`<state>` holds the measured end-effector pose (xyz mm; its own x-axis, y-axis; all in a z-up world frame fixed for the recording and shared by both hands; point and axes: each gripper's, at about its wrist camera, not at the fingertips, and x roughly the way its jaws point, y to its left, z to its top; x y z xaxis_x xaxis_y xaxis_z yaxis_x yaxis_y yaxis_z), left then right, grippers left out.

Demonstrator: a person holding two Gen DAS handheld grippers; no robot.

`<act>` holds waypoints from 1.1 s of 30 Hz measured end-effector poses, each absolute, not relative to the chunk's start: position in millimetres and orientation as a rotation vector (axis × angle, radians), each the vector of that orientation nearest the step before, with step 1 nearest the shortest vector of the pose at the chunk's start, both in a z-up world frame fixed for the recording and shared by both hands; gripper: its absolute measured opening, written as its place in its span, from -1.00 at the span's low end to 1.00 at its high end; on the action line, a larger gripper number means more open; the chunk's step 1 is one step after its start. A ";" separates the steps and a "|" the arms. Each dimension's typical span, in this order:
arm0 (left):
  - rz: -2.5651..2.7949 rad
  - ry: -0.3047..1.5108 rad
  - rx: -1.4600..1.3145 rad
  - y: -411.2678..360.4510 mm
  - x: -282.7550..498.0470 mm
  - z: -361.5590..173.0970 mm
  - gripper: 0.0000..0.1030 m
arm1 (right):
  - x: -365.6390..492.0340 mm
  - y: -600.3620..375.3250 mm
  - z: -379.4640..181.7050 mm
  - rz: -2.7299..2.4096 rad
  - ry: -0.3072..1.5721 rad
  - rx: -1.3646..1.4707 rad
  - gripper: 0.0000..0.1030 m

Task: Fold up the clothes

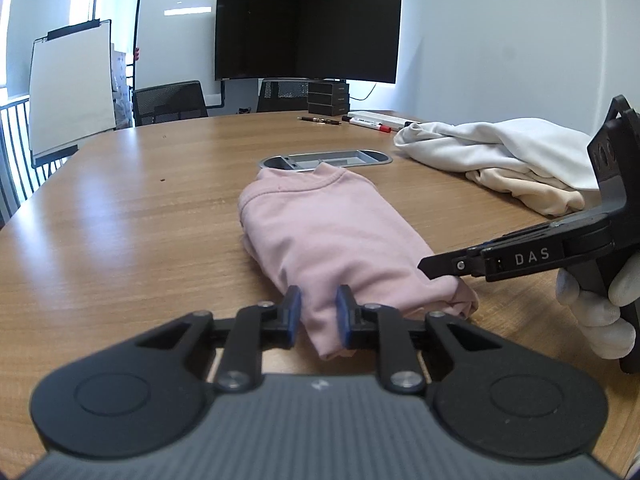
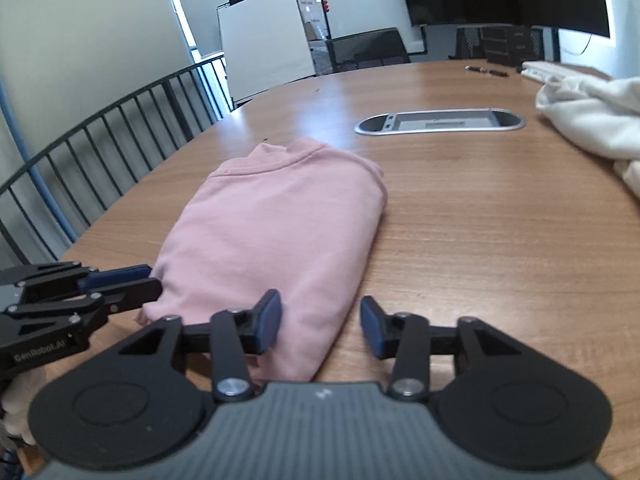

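Pink folded shirt point(image 1: 332, 236) hides its sleeves; left gripper point(image 1: 318, 312) fingers pinch its hem, right gripper point(image 2: 320, 322) fingers spread apart.

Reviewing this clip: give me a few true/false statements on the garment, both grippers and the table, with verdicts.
1. The pink sweatshirt lies folded on the wooden table. True.
2. The right gripper is clamped on the sweatshirt. False: its jaws are open, around the near edge.
3. The left gripper has sweatshirt fabric between its pads. True.
4. The white garment lies on top of the pink one. False: it lies apart, to the right.
5. The monitor shows a picture. False: dark.
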<state>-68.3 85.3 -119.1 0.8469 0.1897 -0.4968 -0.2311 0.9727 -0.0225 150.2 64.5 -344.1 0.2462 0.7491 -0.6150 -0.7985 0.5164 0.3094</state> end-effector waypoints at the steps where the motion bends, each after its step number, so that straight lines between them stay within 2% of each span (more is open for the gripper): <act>1: 0.231 0.515 -0.084 85.2 -67.9 -119.5 -0.61 | 151.7 65.2 -344.5 1.060 0.799 -0.057 -0.29; 9: 0.350 0.550 -0.121 107.2 -56.2 -116.0 -0.60 | 161.6 102.4 -343.5 1.096 0.849 -0.038 -0.29; 28: 0.709 0.601 -0.260 237.9 -26.8 -106.3 -0.62 | 158.6 298.3 -347.4 1.197 0.855 -0.073 -0.22; 33: 0.803 0.555 -0.272 258.7 -27.0 -112.6 -0.62 | 155.8 344.3 -350.1 1.227 0.833 -0.059 -0.23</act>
